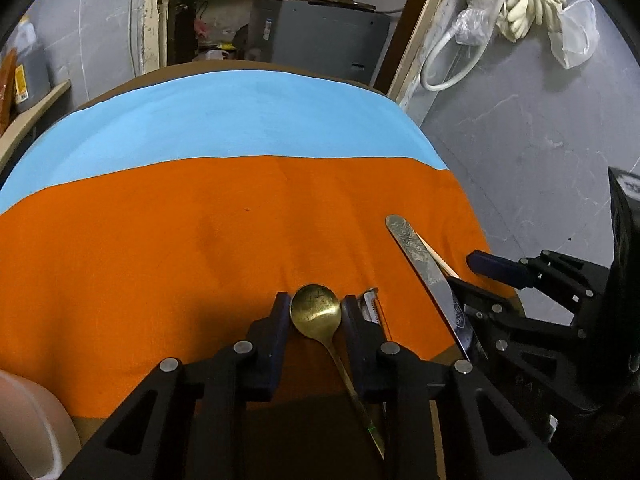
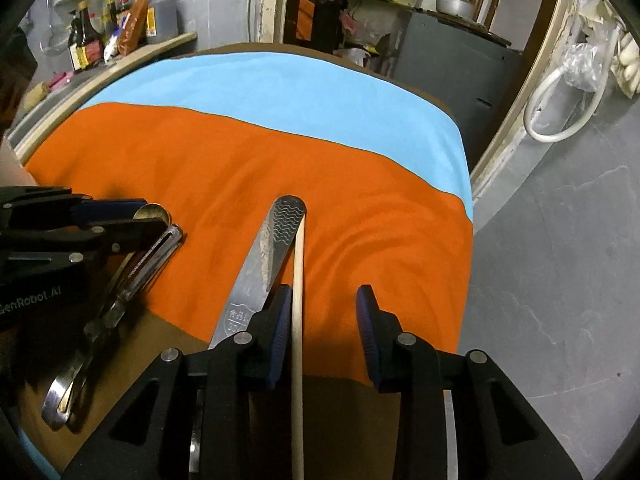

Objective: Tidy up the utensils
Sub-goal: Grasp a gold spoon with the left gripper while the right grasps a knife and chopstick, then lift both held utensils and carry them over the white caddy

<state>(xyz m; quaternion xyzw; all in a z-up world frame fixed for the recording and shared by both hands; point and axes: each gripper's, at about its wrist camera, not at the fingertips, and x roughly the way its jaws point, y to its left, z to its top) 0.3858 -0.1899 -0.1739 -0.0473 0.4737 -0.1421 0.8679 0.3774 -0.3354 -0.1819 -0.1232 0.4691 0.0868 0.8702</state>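
Note:
A brass spoon [image 1: 317,312] lies on the orange cloth [image 1: 160,264], its bowl between the fingers of my open left gripper [image 1: 315,320]. A steel peeler [image 1: 370,306] lies just right of it, also seen in the right wrist view [image 2: 140,264]. A flat steel tong-like utensil [image 2: 264,264] and a wooden chopstick [image 2: 298,300] lie side by side at the cloth's right. My right gripper [image 2: 325,320] is open, the chopstick beside its left finger. The right gripper also shows in the left wrist view [image 1: 480,280].
The table carries an orange and light blue cloth [image 2: 300,92]. A white cup [image 1: 28,428] stands at the near left. Bottles [image 2: 116,28] stand on a shelf at the far left. The table's right edge drops to a grey floor [image 2: 560,260].

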